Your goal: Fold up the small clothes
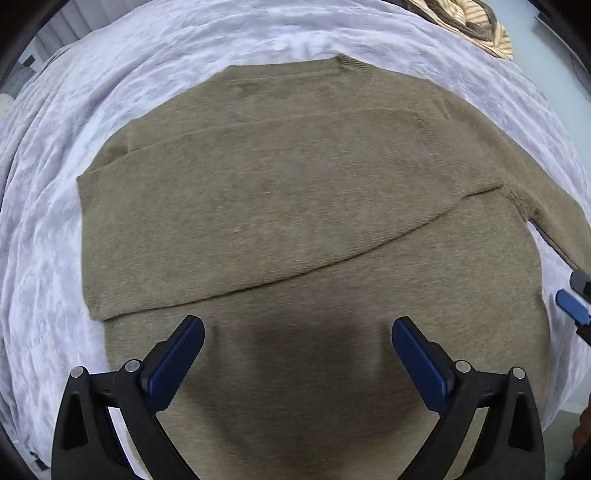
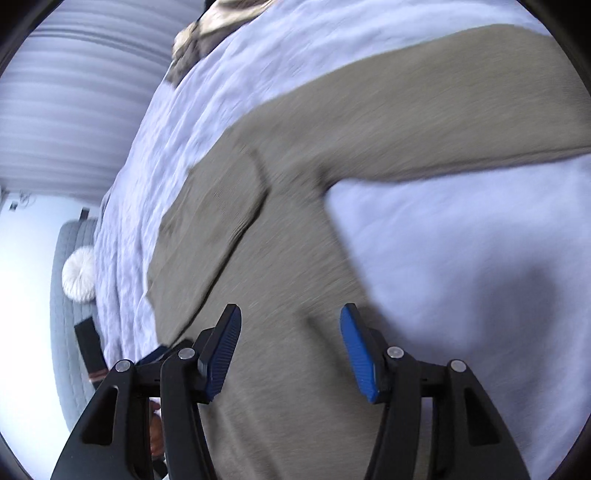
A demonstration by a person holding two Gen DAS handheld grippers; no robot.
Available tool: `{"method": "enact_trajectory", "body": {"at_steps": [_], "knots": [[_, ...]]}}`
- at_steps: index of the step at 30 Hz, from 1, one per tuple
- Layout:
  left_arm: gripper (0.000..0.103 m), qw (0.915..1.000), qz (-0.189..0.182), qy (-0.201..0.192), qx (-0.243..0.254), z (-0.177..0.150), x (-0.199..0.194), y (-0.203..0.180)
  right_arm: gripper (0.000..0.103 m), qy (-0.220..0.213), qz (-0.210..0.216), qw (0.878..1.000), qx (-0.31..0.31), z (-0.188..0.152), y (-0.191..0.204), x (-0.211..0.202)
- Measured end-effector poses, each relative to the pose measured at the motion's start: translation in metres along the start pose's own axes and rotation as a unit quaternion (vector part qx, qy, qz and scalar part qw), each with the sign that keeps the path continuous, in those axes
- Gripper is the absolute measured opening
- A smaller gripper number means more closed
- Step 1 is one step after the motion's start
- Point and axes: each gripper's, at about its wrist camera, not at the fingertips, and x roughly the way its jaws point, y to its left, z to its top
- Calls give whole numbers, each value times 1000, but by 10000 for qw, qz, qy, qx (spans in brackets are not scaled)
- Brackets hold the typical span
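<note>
- Left tool: its two blue pads are spread wide and hold nothing. It hovers over the lower part of the sweater, with a dark shadow on the knit just ahead of it; whether a pad touches the cloth I cannot tell.
- Right tool: also spread wide, with nothing between the pads. It sits above the sweater's side where the cloth meets the bed cover — this view is blurred, so contact is unclear.
- Ahead of the left tool, one sleeve lies folded across the body, its edge running on a slant just beyond the pads.
- Off to the left tool's right, the other sleeve looks spread out over the cover; in the right view it runs away to the upper right.
- The sweater lies flat on a pale, crinkled bed cover; the neckband is at the far edge.
- Progress, as I judge it: early — one sleeve in, the other sleeve and the body folds left to do.
- Far off, a striped cloth lies on the cover.
</note>
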Motion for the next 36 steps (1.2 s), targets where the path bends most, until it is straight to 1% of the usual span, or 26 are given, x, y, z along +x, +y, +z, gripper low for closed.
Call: {"method": "enact_trajectory", "body": {"at_steps": [2, 4, 7, 10, 12, 15, 17, 19, 20, 21, 22, 23, 25, 28, 30, 32, 34, 36], "knots": [[102, 9999, 1, -28, 105, 2, -2, -15, 60, -293, -132, 9993, 171, 11, -19, -15], [102, 9998, 2, -46, 170, 3, -3, -27, 60, -580, -117, 9964, 612, 24, -50, -32], [102, 9997, -62, -64, 236, 3, -5, -45, 60, -991, -113, 9860, 1336, 39, -93, -54], [102, 9995, -76, -82, 303, 3, -9, -60, 60, -1362, -210, 9755, 1716, 49, -124, -74], [102, 9993, -82, -91, 356, 3, -10, -69, 60, -1598, -125, 9665, 2006, 53, -142, -83], [102, 9991, -73, -104, 402, 0, -13, -80, 60, -1924, 181, 9474, 2551, 61, -167, -91], [102, 9991, -120, -100, 394, 0, -14, -85, 60, -2065, 365, 9403, 2682, 69, -175, -92], [102, 9990, -156, -107, 395, 5, -13, -89, 59, -2099, 478, 9409, 2615, 80, -176, -96], [102, 9990, -172, -117, 399, 5, -14, -90, 50, -2098, 523, 9425, 2549, 86, -174, -95], [102, 9989, -181, -134, 404, 7, -14, -94, 26, -2082, 605, 9442, 2478, 92, -172, -94], [102, 9988, -195, -160, 411, 5, -15, -95, 14, -2031, 735, 9455, 2436, 95, -169, -93], [102, 9987, -228, -186, 423, 6, -16, -98, 8, -1995, 920, 9452, 2417, 97, -164, -90], [102, 9983, -273, -275, 426, 6, -19, -96, 8, -1948, 1225, 9476, 2214, 104, -152, -89], [102, 9982, -274, -416, 348, 8, -26, -85, 8, -1831, 1471, 9595, 1555, 112, -113, -90], [102, 9985, -212, -457, 235, 12, -29, -70, 8, -1675, 1559, 9691, 923, 121, -72, -85], [102, 9986, -199, -491, 30, 15, -29, -56, 8, -1484, 1644, 9747, 304, 125, -29, -75], [102, 9981, -132, -573, -169, 30, -26, -34, 8, -1242, 1751, 9762, -297, 124, 17, -60], [102, 9969, -36, -682, -399, 27, -30, -10, 8, -937, 1762, 9747, -1007, 116, 71, -35]]}}
